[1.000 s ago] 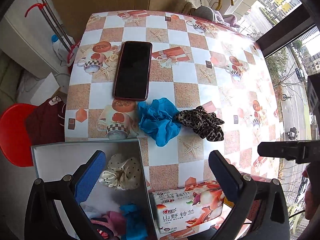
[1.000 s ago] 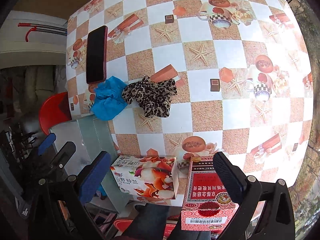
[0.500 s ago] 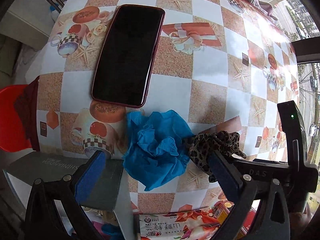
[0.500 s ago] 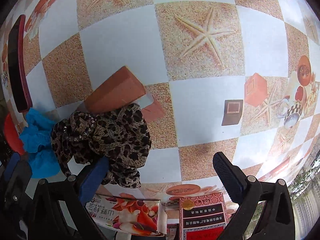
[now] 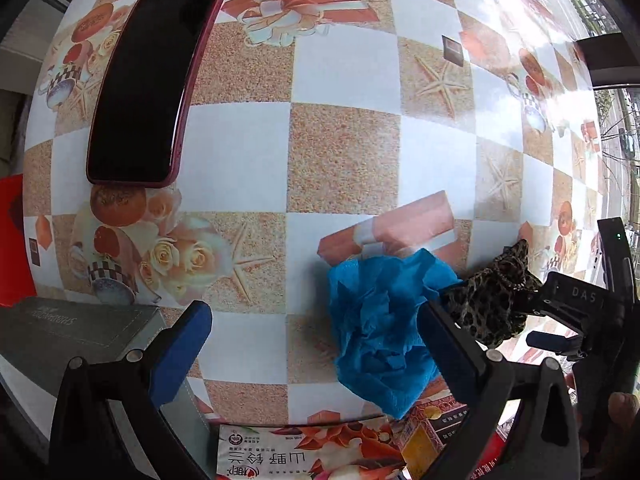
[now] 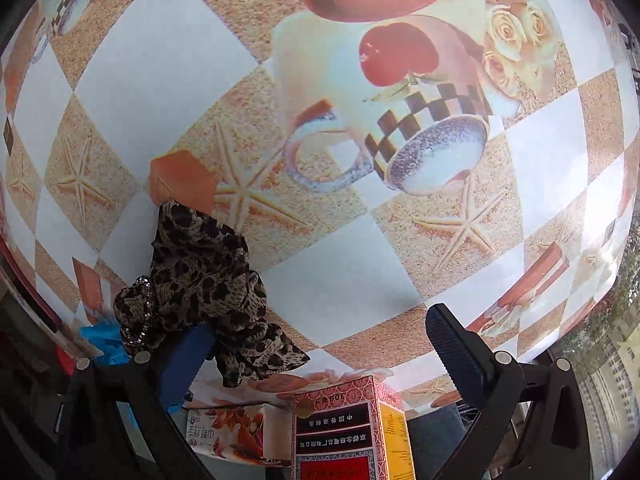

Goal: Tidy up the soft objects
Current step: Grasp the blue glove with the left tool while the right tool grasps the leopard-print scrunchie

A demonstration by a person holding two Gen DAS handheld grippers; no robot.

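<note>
Two scrunchies, one blue (image 5: 380, 332) and one leopard-print (image 6: 204, 280); one phone (image 5: 152, 76); one tissue pack (image 5: 288, 456); one red carton (image 6: 344, 428); one grey box (image 5: 76, 332).

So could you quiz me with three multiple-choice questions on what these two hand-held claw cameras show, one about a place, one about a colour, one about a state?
1. Where does the dark phone in the red case lie?
A. on the checked tablecloth
B. inside the grey box
C. on the tissue pack

2. What colour is the crumpled soft scrunchie by the left gripper?
A. yellow
B. blue
C. white

3. How does the right gripper stand?
A. shut tight on the red carton
B. open, with the leopard-print fabric scrunchie draped over one finger
C. shut on the phone

Answers: 1 A, the phone lies flat on the tablecloth, apart from the grey box. 2 B, it is bright blue. 3 B, the fingers stand wide apart, and the leopard fabric hangs over the blue-padded one.
</note>
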